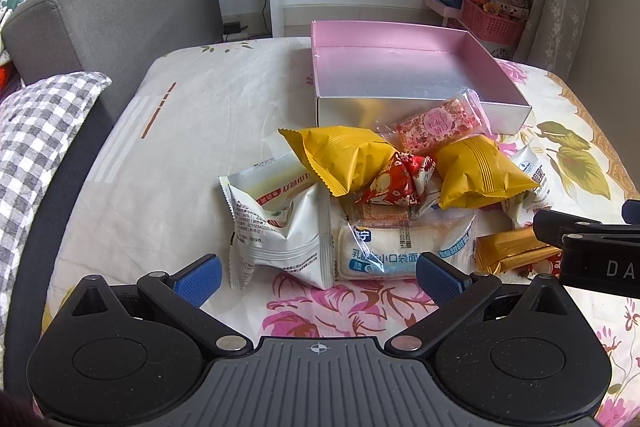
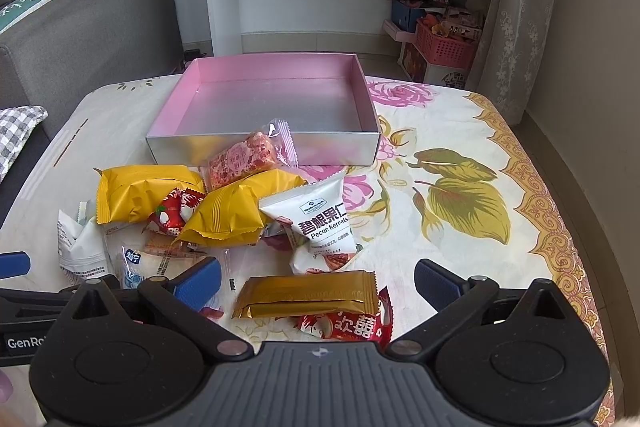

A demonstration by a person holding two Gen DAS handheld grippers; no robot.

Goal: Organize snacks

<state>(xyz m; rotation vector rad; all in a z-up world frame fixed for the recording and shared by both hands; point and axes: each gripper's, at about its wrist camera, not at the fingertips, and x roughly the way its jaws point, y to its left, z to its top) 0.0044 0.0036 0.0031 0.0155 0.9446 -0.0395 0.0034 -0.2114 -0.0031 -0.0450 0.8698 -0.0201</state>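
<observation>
Where yellow packets (image 2: 150, 197) overlap, red wrappers (image 2: 176, 213) hide.

Heaped snack packets (image 2: 240, 223) just before empty pink box (image 2: 276, 67)

Two yellow packets (image 2: 148, 197), one gold bar (image 2: 308, 293), one pink-lined box (image 2: 264, 147)

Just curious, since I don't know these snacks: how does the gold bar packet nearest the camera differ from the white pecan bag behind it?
The gold bar packet is shiny, flat and long, with no print showing; the white pecan bag is matte, puffy and squarish, printed "Pecan Kernels". The gold packet lies flat, partly over a red wrapper; the pecan bag is propped up, tilted. Both are sealed, on the flowered cloth, outside the pink box.
</observation>
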